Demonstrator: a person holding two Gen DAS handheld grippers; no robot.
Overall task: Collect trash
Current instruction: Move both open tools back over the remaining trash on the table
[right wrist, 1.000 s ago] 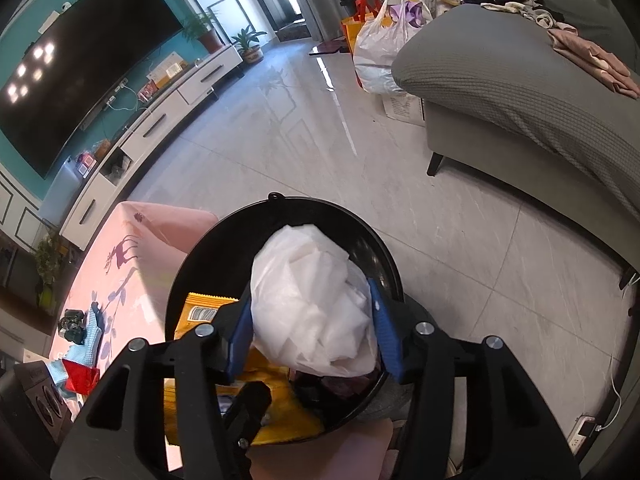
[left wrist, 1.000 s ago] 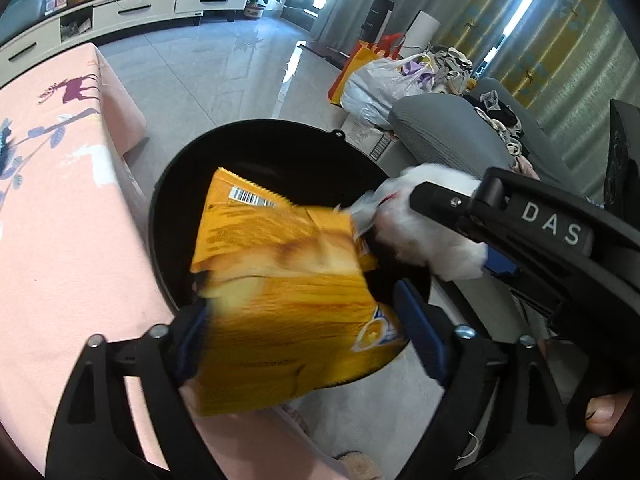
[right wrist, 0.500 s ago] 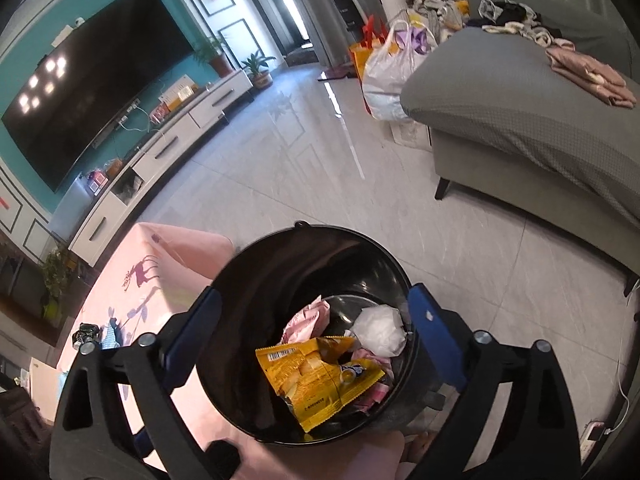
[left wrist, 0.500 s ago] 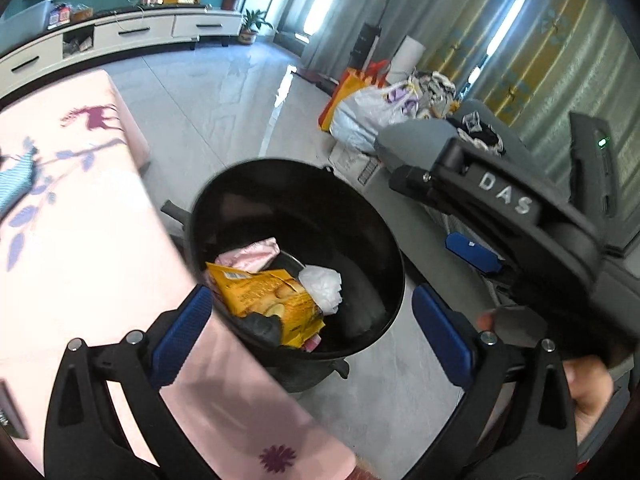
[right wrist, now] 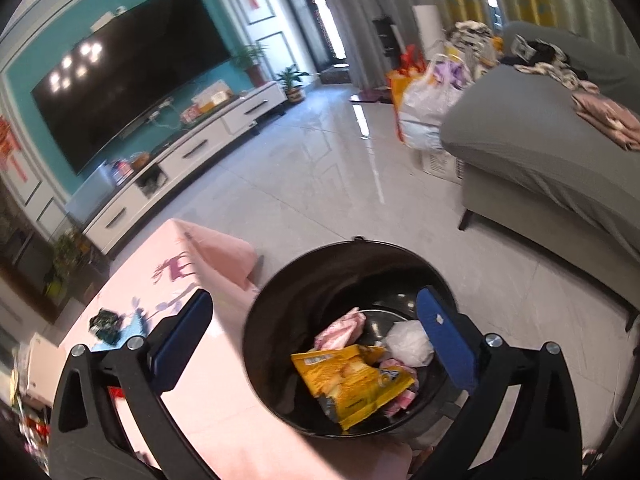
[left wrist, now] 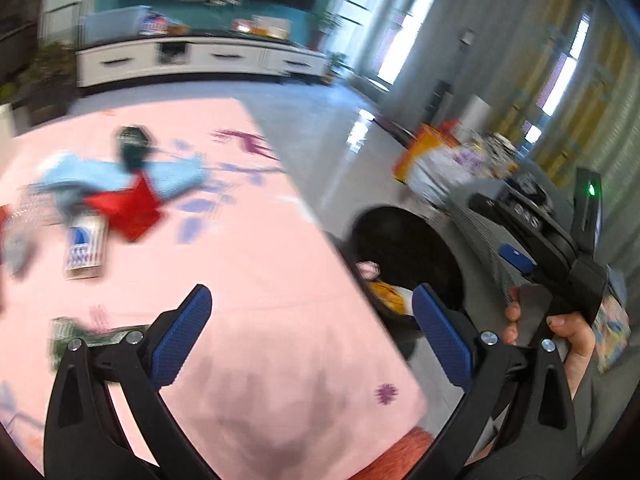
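**Trash lies in the bin beside the desk**

Trash sits at the bottom of the black bin (right wrist: 280, 344), which stands on the tiled floor (right wrist: 320, 168) against the edge of the desk (right wrist: 168, 360) with its pink cloth. Going from the largest piece down, the bin holds a yellow snack bag (right wrist: 352, 380) lying crumpled across the middle, a white crumpled plastic bag (right wrist: 410, 344) just beside it toward the far right, and a pink wrapper (right wrist: 340, 330) behind the snack bag. More small pink scraps peek out under the yellow bag.

On the desk, seen blurred in the left wrist view, more items lie well apart from the bin: a light blue cloth (left wrist: 112, 176), a red packet (left wrist: 128, 208) overlapping it, a small white and blue box (left wrist: 82, 250) near them, and a dark wrapper (left wrist: 132, 144) at the far side of the cloth.

The right tongs (right wrist: 316, 344) hang above the bin, their jaws opening and nothing between the pads; the trash lies far below them. A hand (left wrist: 560, 332) holds their handle. The left tongs (left wrist: 306, 336) are spread wide over the pink cloth, with nothing between them.
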